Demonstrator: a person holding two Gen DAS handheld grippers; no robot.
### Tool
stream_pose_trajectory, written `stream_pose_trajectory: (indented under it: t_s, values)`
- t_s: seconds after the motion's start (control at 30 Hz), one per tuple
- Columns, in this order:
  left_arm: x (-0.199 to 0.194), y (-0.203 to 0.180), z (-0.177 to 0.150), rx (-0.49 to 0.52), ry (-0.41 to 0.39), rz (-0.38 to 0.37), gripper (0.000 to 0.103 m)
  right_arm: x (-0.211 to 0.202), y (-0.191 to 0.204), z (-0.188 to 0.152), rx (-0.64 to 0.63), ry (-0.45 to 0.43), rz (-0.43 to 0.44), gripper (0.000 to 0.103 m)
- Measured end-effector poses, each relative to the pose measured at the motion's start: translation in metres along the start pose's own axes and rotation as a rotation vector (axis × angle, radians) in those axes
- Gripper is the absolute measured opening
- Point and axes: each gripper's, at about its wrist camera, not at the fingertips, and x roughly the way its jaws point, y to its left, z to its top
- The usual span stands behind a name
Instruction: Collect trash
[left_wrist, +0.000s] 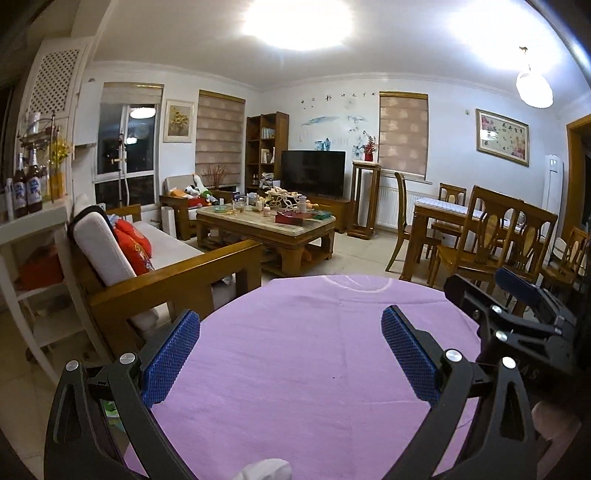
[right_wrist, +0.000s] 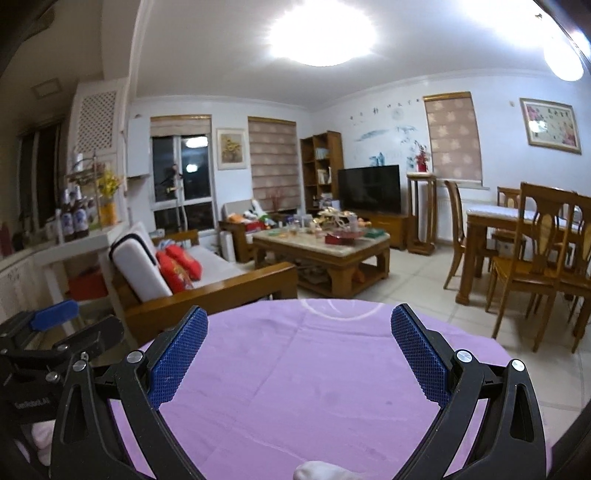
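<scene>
A round table with a purple cloth (left_wrist: 295, 369) fills the lower part of both views. My left gripper (left_wrist: 291, 321) hovers over it, open, with nothing between its blue pads (left_wrist: 170, 358). My right gripper (right_wrist: 299, 317) is held the same way over the purple cloth (right_wrist: 295, 387), open and with nothing in it. Each gripper shows at the edge of the other's view: the right gripper (left_wrist: 517, 306) beside the left, the left gripper (right_wrist: 55, 332) beside the right. A small white lump (left_wrist: 266, 469) lies at the bottom edge, and a white lump (right_wrist: 325, 470) shows likewise; what it is I cannot tell.
Beyond the table stand a wooden sofa (left_wrist: 166, 266) with red cushions, a cluttered coffee table (left_wrist: 266, 229), a television (left_wrist: 314, 173), and a dining table with chairs (left_wrist: 480, 229) at the right. A white shelf with bottles (left_wrist: 26, 188) stands at the left.
</scene>
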Motion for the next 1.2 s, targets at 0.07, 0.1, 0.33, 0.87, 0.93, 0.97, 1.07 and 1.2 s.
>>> stream_pose_trajectory:
  t_s: [0.07, 0.1, 0.33, 0.87, 0.93, 0.97, 1.07, 1.2]
  values:
    - [0.002, -0.001, 0.000, 0.003, 0.004, 0.015, 0.098, 0.004, 0.002, -0.003, -0.001, -0.009, -0.003, 0.098]
    - [0.003, -0.002, -0.001, 0.005, 0.006, 0.015, 0.098, 0.003, 0.005, -0.006, -0.008, -0.015, -0.006, 0.098]
    - [0.010, -0.008, -0.006, 0.013, 0.035, 0.023, 0.098, 0.001, -0.009, -0.022, -0.012, -0.024, 0.001, 0.098]
    - [0.013, -0.003, -0.013, 0.012, 0.052, 0.038, 0.098, 0.002, -0.022, -0.028, -0.009, -0.014, -0.006, 0.098]
    - [0.012, -0.002, -0.013, 0.010, 0.052, 0.035, 0.098, 0.002, -0.022, -0.028, -0.009, -0.013, -0.007, 0.098]
    - [0.013, -0.003, -0.014, 0.010, 0.052, 0.035, 0.098, 0.002, -0.022, -0.028, -0.008, -0.013, -0.006, 0.098]
    - [0.013, -0.003, -0.015, 0.010, 0.052, 0.036, 0.098, 0.001, -0.022, -0.028, -0.010, -0.013, -0.007, 0.098]
    - [0.014, -0.004, -0.014, 0.010, 0.054, 0.037, 0.098, 0.002, -0.022, -0.028, -0.009, -0.013, -0.006, 0.098]
